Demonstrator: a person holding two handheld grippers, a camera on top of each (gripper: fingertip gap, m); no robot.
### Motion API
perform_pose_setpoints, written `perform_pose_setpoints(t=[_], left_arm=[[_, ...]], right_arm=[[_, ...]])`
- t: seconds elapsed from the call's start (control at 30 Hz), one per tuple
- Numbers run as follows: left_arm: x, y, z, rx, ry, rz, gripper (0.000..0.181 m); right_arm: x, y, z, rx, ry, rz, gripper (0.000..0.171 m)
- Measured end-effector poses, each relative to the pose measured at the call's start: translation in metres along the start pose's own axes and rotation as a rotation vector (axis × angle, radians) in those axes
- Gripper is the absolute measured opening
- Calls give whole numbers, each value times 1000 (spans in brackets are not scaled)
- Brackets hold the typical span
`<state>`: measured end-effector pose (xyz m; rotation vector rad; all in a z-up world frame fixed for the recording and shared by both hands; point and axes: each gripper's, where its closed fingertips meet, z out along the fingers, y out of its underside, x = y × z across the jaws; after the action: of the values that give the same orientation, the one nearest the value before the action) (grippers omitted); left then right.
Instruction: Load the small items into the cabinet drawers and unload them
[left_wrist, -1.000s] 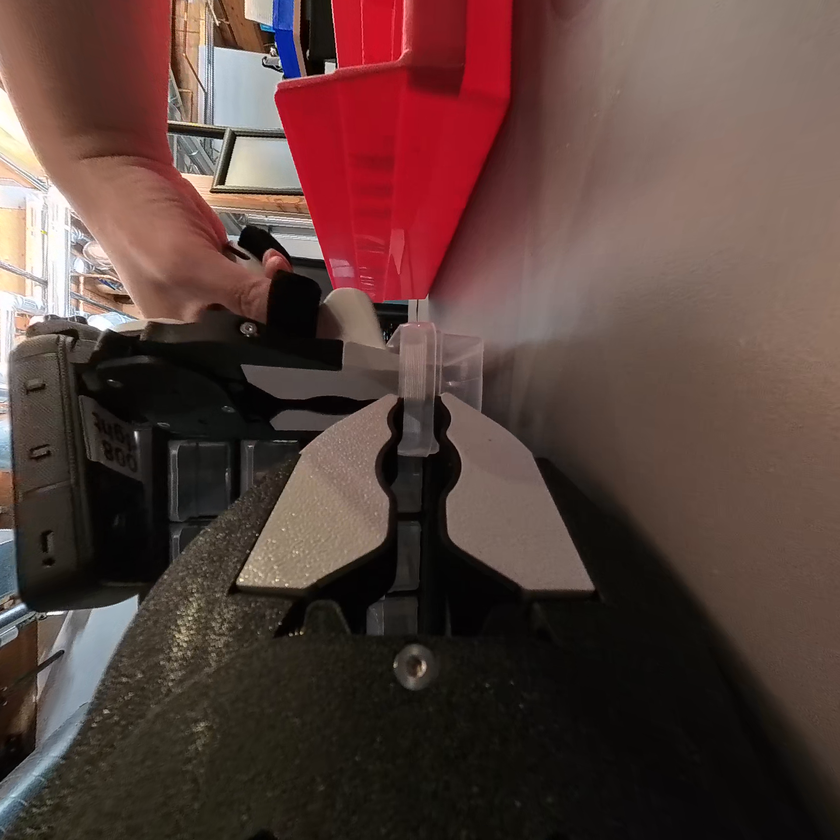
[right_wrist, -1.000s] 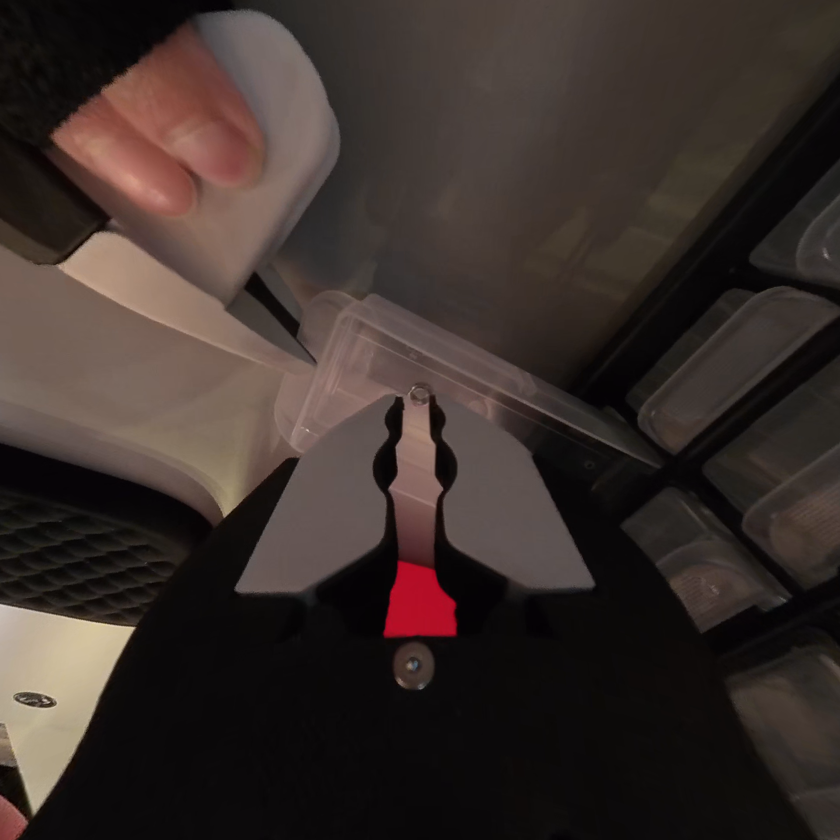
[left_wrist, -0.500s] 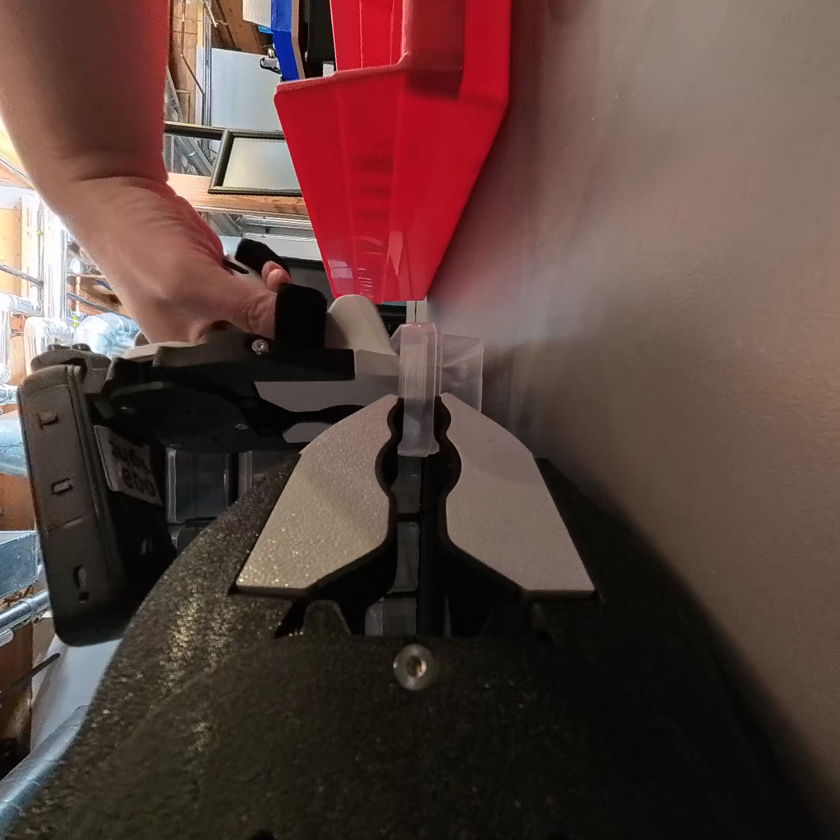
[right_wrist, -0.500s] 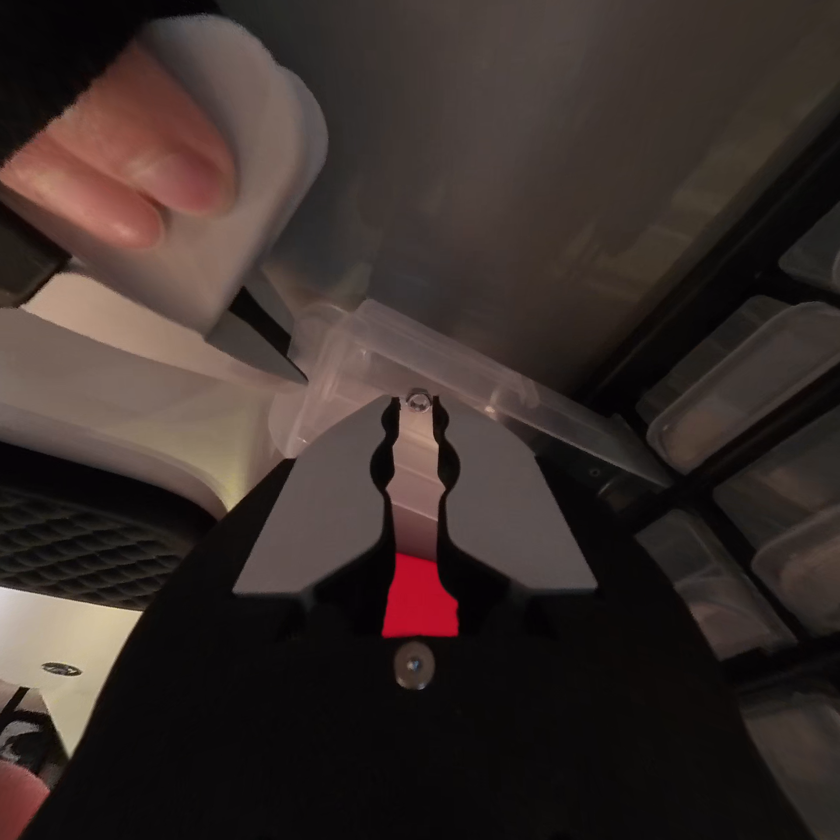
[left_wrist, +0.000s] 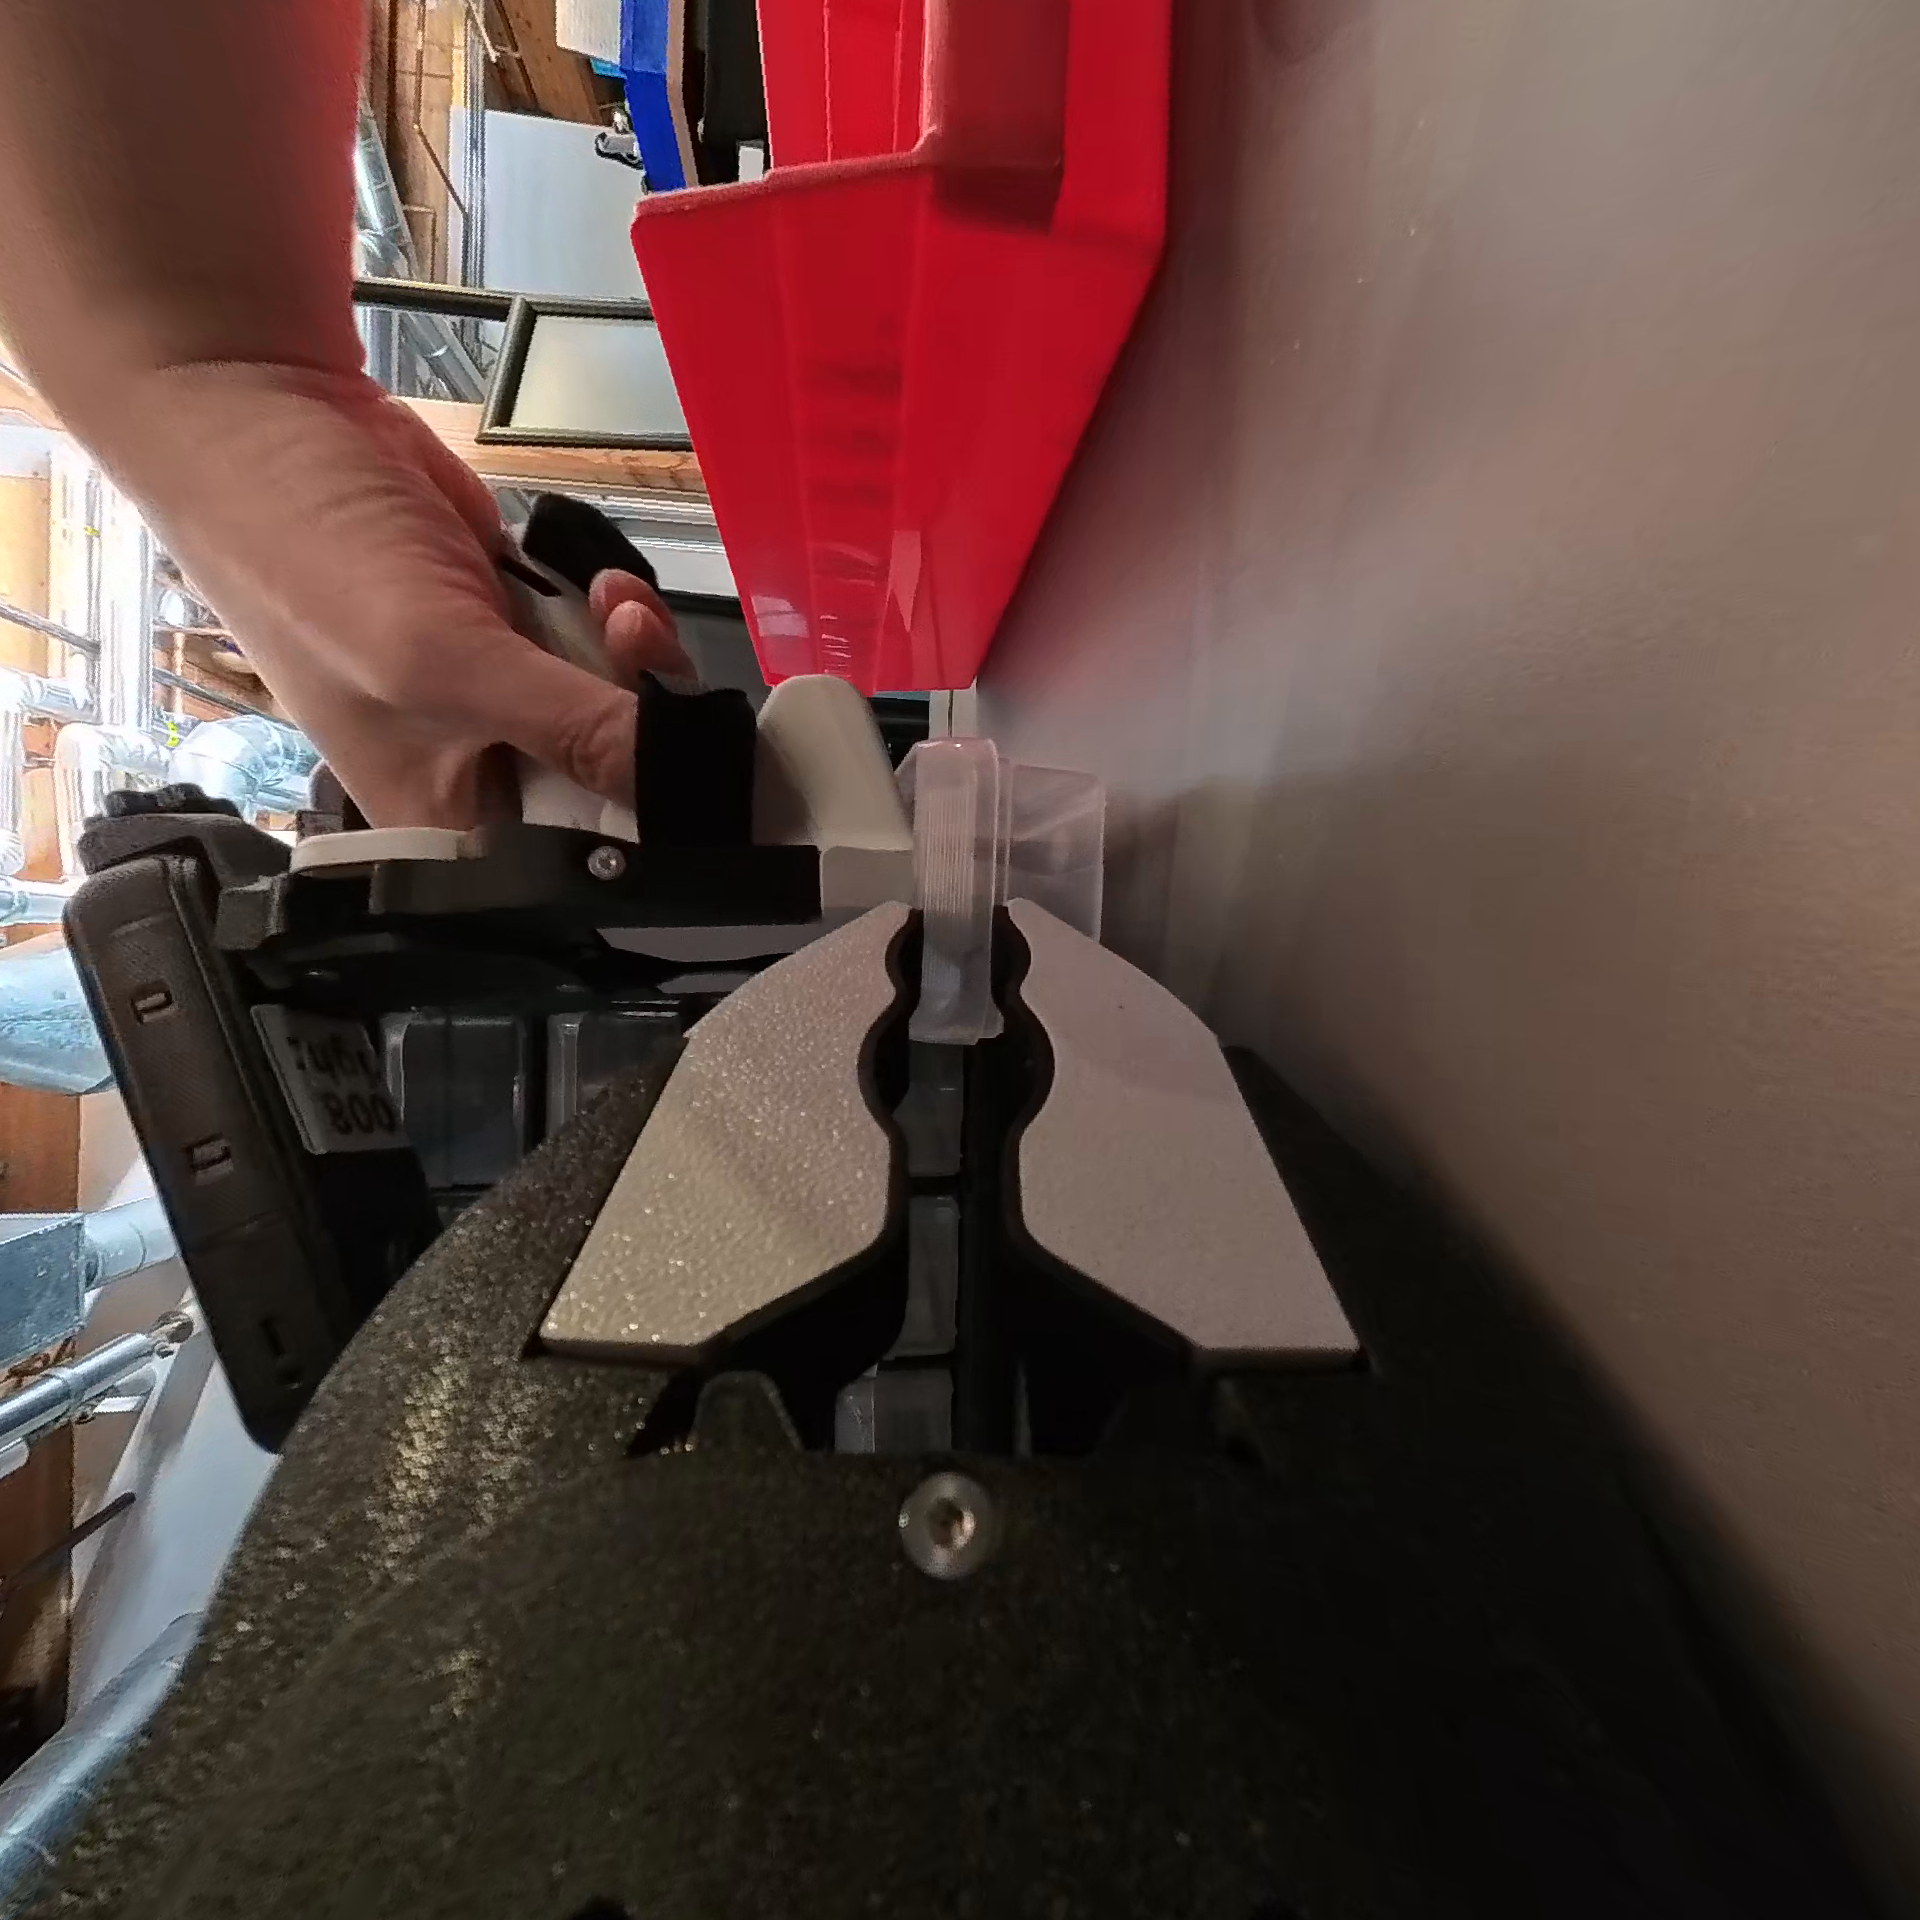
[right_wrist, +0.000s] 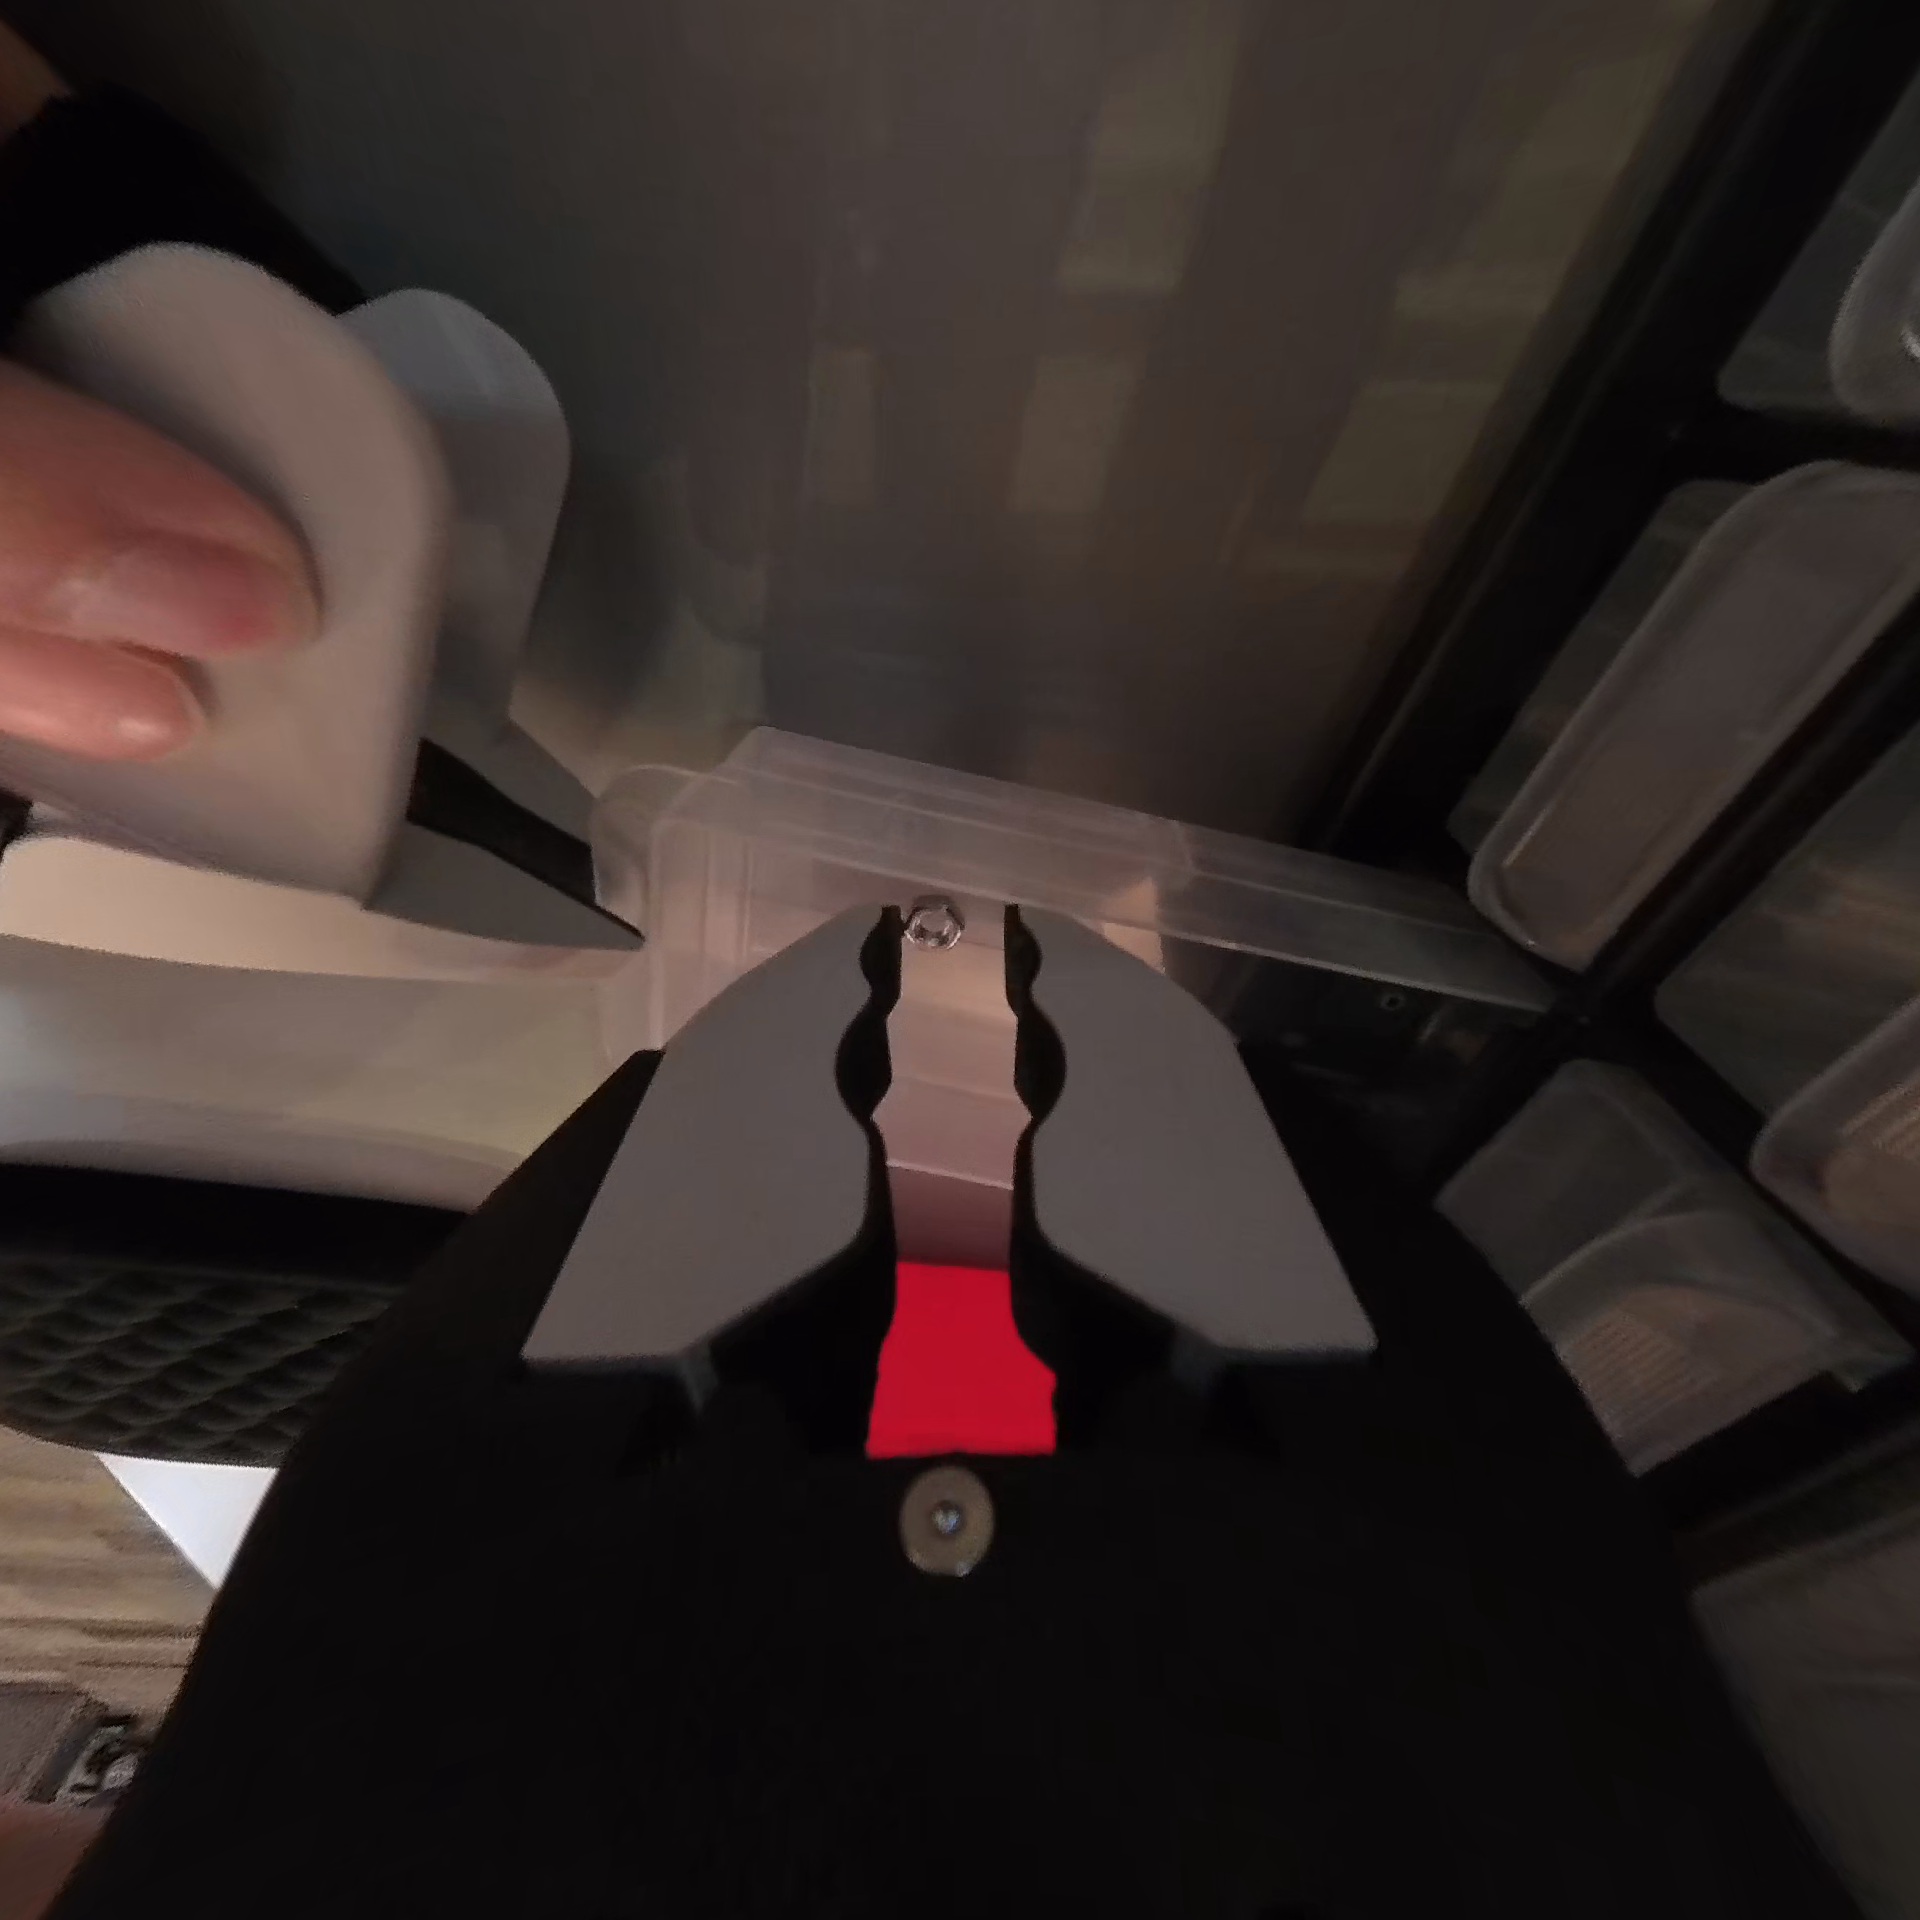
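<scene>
Two tongs show: the left tongs (left_wrist: 956, 914) and the right tongs (right_wrist: 943, 912). One clear drawer (right_wrist: 1039, 821) is pulled out of the cabinet, with its front tab (left_wrist: 951, 894) between the left tongs. One small metal nut (right_wrist: 932, 925) sits between the tips of the right tongs. At least six shut clear drawers (right_wrist: 1621, 727) can be counted in the cabinet in the right wrist view; the rest run off the edge. One red bin (left_wrist: 904, 364) hangs by the grey wall, and one blue bin (left_wrist: 649, 94) shows behind it. One bare hand (left_wrist: 343, 582) shows in the left wrist view.
</scene>
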<state>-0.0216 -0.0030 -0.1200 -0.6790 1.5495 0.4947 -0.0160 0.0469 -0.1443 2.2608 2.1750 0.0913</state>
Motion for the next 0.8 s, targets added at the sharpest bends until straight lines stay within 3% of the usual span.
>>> perform_pose_setpoints(t=[0.57, 0.8], left_arm=[[2, 2, 1, -2, -2, 6, 12], [2, 3, 2, -4, -4, 0, 12]], right_arm=[[-4, 2, -1, -24, -2, -20, 12], [-7, 0, -26, 73, 28, 11, 12]])
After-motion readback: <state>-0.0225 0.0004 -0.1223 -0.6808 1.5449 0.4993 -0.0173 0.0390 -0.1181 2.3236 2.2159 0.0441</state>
